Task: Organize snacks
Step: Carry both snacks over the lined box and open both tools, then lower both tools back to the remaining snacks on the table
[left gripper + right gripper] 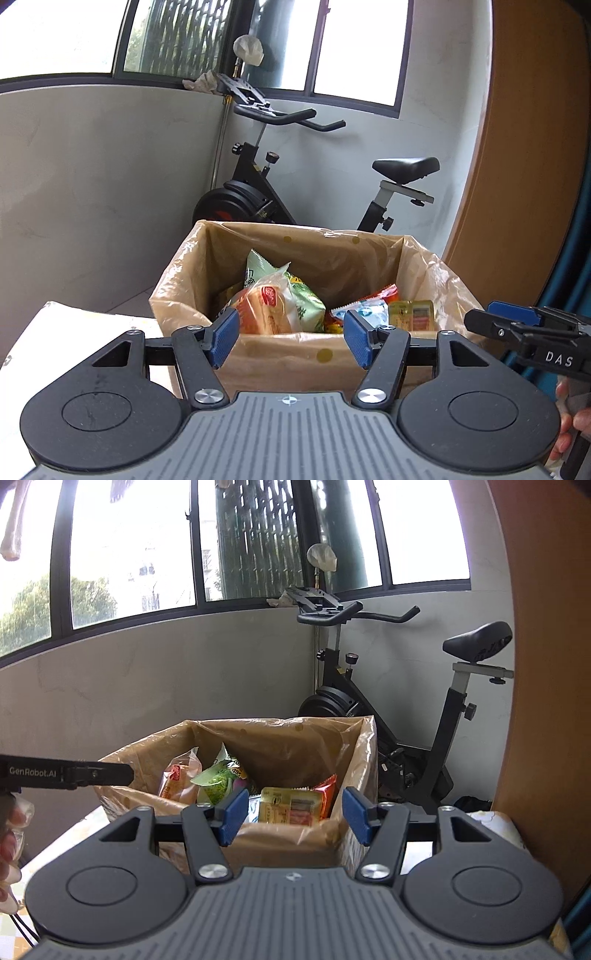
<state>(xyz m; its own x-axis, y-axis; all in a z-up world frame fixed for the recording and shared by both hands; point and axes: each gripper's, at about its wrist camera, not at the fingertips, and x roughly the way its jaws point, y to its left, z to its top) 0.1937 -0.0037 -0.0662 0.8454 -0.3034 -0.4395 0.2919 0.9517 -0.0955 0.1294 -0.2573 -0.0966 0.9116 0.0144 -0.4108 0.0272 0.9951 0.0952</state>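
A cardboard box lined with a brown plastic bag [269, 363] [295, 738] stands on the table ahead and holds several snack packs. Among them are an orange bread pack [264, 310] [177, 781], a green pack [304, 306] [216, 784], a red pack [384, 293] [327, 794] and a yellow pack [412, 314] [284, 805]. My left gripper [290, 338] hovers just short of the box's near wall, open, nothing between its blue pads. My right gripper [293, 818] [495, 319] hangs over the box's near right corner, also open and empty.
An exercise bike [258, 192] [391, 709] stands behind the box against a grey wall under windows. A wooden panel [517, 147] [546, 664] rises on the right. The light table [74, 332] extends left of the box. A person's hand [11, 834] holds the left gripper.
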